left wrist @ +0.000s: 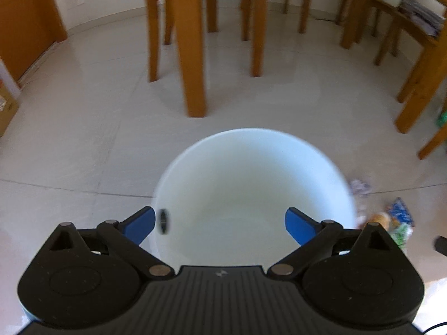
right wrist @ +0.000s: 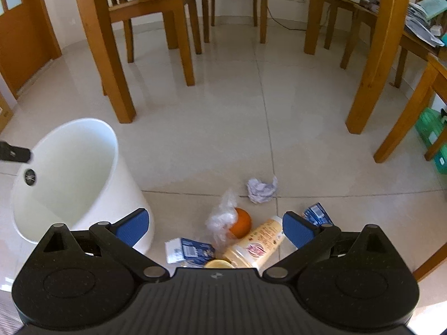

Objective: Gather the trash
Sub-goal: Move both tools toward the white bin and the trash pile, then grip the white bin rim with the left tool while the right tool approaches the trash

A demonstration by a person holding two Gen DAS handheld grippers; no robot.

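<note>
Glossy pale floor tiles (right wrist: pixel 307 128) run under wooden chairs (right wrist: pixel 156 14) and table legs. A white bin (right wrist: pixel 83 173) stands left of scattered trash: crumpled paper (right wrist: pixel 262 189), an orange (right wrist: pixel 240 222) beside clear plastic, a labelled bottle (right wrist: pixel 257 247), blue cartons (right wrist: pixel 190 249). The left gripper (left wrist: pixel 220 224) hangs spread above the bin; the right gripper (right wrist: pixel 215 227) is spread over the trash.
</note>
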